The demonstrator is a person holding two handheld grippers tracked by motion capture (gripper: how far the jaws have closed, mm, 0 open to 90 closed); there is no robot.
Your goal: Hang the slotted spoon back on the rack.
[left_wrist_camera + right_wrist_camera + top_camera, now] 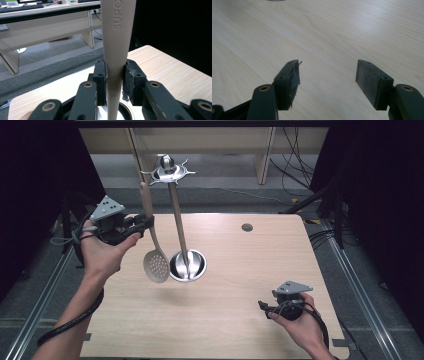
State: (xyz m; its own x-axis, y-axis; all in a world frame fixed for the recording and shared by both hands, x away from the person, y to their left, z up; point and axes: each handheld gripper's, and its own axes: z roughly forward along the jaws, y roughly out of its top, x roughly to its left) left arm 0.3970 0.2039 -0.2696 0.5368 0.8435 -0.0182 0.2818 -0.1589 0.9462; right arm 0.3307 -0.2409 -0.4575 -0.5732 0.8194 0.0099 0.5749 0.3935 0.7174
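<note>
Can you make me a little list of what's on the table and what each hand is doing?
table: light wood table
stand: shiny metal utensil stand with hooks on top
hanging: a spoon-like utensil hangs on the stand
left gripper: jaws shut on the slotted spoon, held up beside the stand
spoon handle: beige, upright between the jaws
right gripper: jaws open, holding nothing, low over the bare table

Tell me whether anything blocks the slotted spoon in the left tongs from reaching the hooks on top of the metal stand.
Nothing visible blocks it. The left tongs grip the beige slotted spoon by its handle, left of the steel utensil stand. One metal utensil already hangs from the star-shaped hook ring; the ring's left-side hooks look free.
</note>
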